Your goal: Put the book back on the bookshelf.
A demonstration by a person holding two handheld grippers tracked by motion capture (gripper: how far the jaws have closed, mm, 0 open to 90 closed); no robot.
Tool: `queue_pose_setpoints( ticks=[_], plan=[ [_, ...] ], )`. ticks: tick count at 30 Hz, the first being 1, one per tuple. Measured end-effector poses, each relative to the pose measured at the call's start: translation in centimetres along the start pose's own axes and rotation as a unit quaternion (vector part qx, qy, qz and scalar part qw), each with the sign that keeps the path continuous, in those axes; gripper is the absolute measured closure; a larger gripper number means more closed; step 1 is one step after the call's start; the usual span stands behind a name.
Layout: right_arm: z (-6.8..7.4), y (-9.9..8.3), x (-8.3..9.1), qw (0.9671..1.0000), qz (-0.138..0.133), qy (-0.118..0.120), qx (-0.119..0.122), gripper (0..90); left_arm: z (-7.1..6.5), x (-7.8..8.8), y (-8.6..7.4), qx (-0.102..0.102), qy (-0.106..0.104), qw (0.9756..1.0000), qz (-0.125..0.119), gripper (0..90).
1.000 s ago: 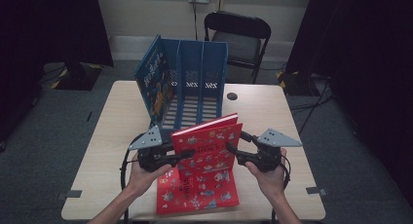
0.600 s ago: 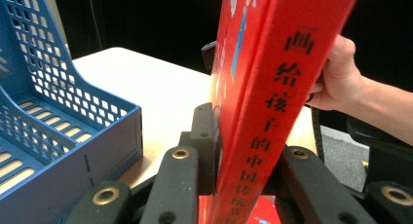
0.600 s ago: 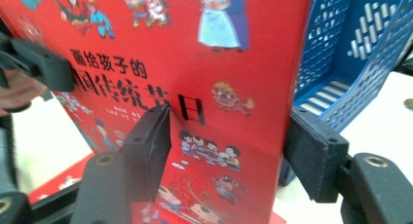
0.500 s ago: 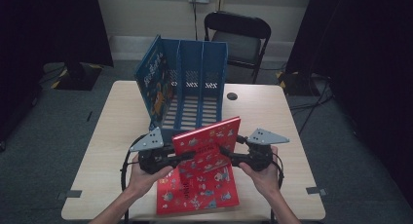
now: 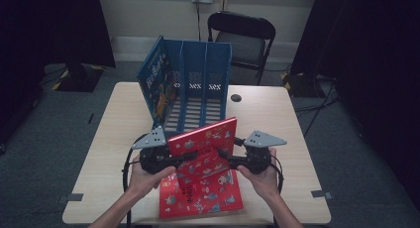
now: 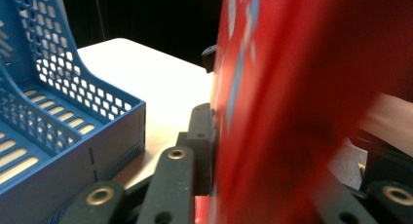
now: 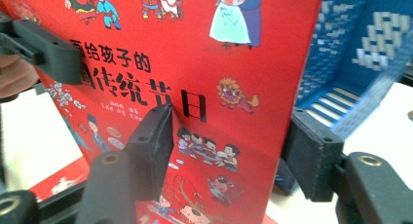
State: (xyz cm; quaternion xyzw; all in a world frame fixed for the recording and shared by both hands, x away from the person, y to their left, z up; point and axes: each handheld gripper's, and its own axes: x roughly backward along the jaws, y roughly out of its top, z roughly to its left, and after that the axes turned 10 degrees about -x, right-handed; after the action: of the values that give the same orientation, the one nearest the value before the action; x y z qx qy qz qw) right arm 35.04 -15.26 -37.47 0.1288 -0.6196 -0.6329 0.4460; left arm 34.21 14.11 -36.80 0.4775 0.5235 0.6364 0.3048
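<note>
A red picture book [image 5: 203, 141] hangs tilted above the table, held between my two grippers. My left gripper [image 5: 185, 157] is shut on its left edge; in the left gripper view the book [image 6: 292, 87] is a red blur pressed against the jaw. My right gripper [image 5: 224, 156] is at the book's right edge. In the right gripper view its jaws stand wide apart [image 7: 229, 151], one in front of the cover [image 7: 195, 53] and one behind the edge. A second red book [image 5: 203, 198] lies flat on the table below.
A blue three-slot file rack [image 5: 198, 89] stands just behind the raised book, with a blue book [image 5: 156, 84] in its left slot. A small black disc [image 5: 236, 97] lies right of the rack. A black chair [image 5: 242, 39] is beyond the table [image 5: 114, 139].
The raised book has tipped more upright and narrower in view. My right gripper has moved inward to the left along with its edge; the left gripper has hardly moved.
</note>
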Motion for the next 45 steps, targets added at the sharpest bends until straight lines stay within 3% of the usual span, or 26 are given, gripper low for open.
queue_pose_setpoints(
  ticks=[7,11,15,20,30,37,45],
  plan=[
    [0.3,0.1,-0.3,1.0000,0.002,-0.004,0.005,41.5,0.1,0.4,0.2,-0.020,0.001,0.9998,0.008,69.4],
    [0.3,0.1,-0.4,1.0000,0.003,-0.003,0.004,41.5,0.1,0.4,0.2,-0.026,0.015,0.9995,0.009,76.1],
    [0.3,0.1,-0.5,1.0000,0.002,-0.005,0.001,41.4,0.0,0.1,0.0,-0.019,0.026,0.9995,0.000,76.7],
    [0.1,0.2,-0.6,1.0000,0.003,-0.001,-0.008,39.3,-0.4,0.0,0.1,-0.026,0.031,0.9992,0.001,78.6],
    [-0.1,0.2,-0.6,0.9999,0.000,0.008,-0.007,37.4,-0.8,0.0,0.2,-0.014,0.038,0.9992,0.001,80.0],
    [-0.8,0.1,-0.1,0.9999,0.000,-0.004,-0.017,36.8,0.3,0.4,-0.4,0.029,0.040,0.9988,-0.006,80.0],
    [-1.5,-0.2,0.3,0.9997,0.005,-0.009,-0.024,34.0,-0.2,0.8,-0.2,0.013,0.067,0.9977,-0.001,80.1]
  ],
)
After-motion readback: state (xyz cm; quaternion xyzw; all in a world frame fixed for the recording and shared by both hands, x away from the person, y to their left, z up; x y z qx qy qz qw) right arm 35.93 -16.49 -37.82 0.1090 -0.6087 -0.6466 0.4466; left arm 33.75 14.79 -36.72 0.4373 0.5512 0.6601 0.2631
